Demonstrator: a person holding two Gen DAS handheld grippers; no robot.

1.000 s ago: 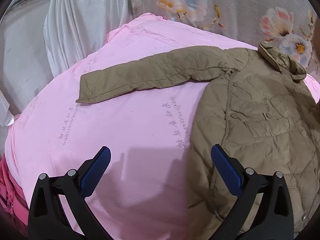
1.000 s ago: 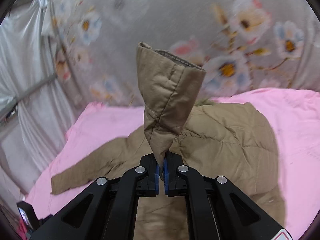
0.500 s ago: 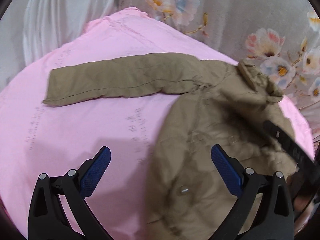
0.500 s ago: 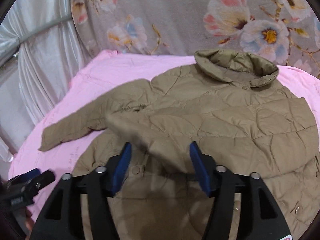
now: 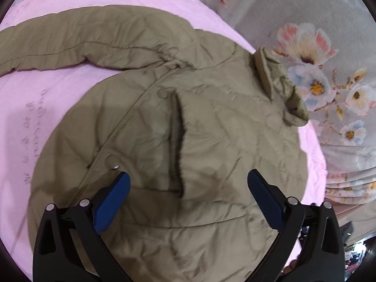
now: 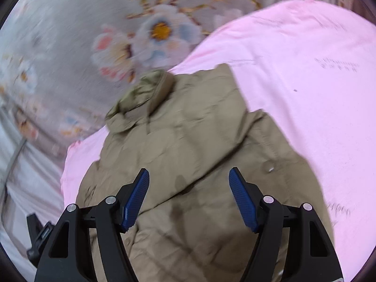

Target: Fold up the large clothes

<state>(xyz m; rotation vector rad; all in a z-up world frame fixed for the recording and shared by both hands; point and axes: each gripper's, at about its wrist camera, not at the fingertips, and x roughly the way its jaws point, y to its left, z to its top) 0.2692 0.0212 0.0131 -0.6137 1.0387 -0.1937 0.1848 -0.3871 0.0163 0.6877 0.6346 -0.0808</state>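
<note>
Olive quilted jacket lies flat on the pink bedsheet, one sleeve folded across its front; left gripper closing, right gripper opening, both fingers spread, pinching nothing.

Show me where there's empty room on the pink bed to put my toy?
Bare pink sheet lies beside the jacket's folded side, and more under its outstretched sleeve. The middle is crowded: the jacket covers it, collar at the floral cloth.

Olive quilted jacket flat on pink sheet, one sleeve folded across front.
</note>
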